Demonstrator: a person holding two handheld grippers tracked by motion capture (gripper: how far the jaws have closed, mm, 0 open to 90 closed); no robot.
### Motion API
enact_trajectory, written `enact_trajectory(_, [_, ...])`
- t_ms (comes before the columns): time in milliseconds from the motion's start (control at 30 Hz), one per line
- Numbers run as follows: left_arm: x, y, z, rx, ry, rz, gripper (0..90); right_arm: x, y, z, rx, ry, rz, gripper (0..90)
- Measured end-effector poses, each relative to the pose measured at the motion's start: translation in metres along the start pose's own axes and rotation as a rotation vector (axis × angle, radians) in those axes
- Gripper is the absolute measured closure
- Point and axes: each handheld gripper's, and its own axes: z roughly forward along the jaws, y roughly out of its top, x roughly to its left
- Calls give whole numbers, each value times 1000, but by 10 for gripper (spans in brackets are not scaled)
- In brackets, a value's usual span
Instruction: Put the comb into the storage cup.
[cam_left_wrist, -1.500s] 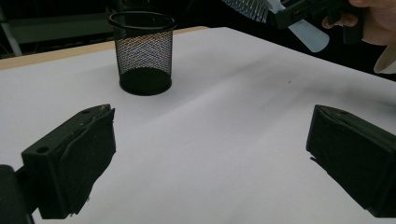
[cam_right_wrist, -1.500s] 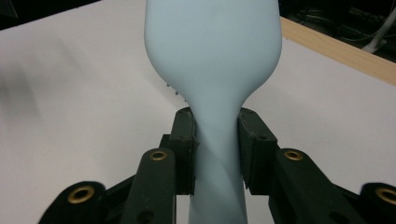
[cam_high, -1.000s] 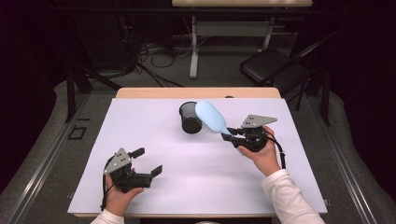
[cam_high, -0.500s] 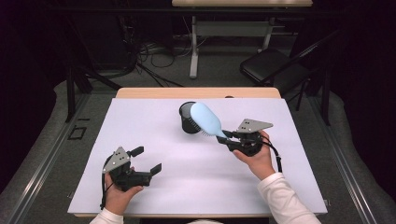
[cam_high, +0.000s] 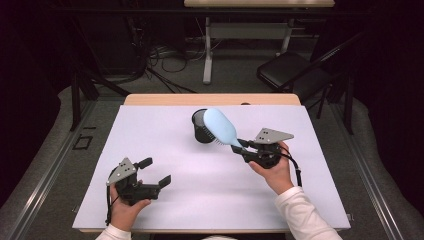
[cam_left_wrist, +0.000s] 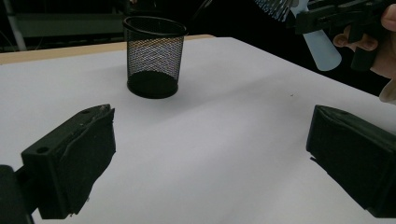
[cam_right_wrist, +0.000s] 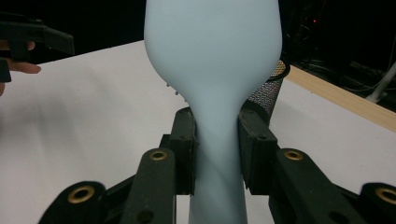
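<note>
Your right gripper (cam_high: 241, 146) has swung the hairbrush (cam_high: 219, 126), clamped by its handle, over the mesh cup (cam_high: 201, 131) just ahead of the jaws; next tip it in, while your left gripper (cam_high: 155, 172) gapes empty.

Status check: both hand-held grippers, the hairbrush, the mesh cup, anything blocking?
Right hand-held gripper shut on light blue plastic hairbrush, held beside the black wire-mesh cup. Left hand-held gripper open, empty, low over white table. Nothing blocking the cup.

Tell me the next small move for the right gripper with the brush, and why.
Probably tip the brush upright and lower it handle-first into the cup. The right gripper is clamped on its handle, the head hangs over the open, upright cup, and the left gripper rests open, well aside.
</note>
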Motion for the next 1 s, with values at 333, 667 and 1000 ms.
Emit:
enact_trajectory(333, [-3, 7, -1, -15, -28, -51, 16, 4, 3, -4, -40, -7, -13, 698])
enact_trajectory(667, [-2, 23, 8, 1, -42, -110, 15, 8, 4, -2, -52, 8, -16, 698])
enact_trajectory(1000, [-2, 43, 16, 36, -41, -151, 16, 11, 6, -1, -63, 21, -20, 698])
